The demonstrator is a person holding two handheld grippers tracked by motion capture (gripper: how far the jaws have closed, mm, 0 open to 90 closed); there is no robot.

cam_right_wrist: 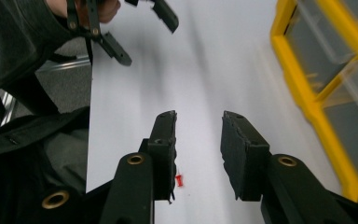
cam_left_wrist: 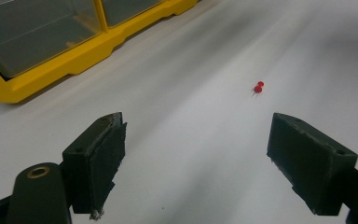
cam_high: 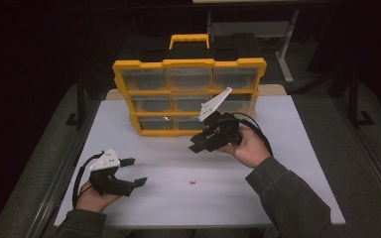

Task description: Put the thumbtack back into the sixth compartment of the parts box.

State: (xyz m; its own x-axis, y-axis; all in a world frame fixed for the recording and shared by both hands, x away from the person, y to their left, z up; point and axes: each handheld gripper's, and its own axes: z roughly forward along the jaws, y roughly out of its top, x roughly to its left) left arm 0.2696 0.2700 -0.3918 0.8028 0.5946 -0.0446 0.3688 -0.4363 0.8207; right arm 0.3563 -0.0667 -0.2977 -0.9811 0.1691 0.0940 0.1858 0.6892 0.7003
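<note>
a pick-up of the red pin (cam_high: 193, 183) looks to be the step in hand, judged from how the right gripper (cam_high: 201, 142) is aimed down over the white table (cam_high: 297, 163). the pin lies alone on the bare table, between the two grippers and well apart from the yellow organizer (cam_high: 188, 94) at the back. in the right gripper view the pin (cam_right_wrist: 179, 180) is seen low beside the left jaw, not between the pads, so nothing is held or touched. those jaws are set at a narrow, partly open gap. the next move likely calls for the gripper to be centred over the pin and lowered until the pads straddle it. the left gripper (cam_high: 129, 172) is held low near the table's front left, its jaws spread wide and empty, with the pin (cam_left_wrist: 258, 87) lying ahead of them.
</note>
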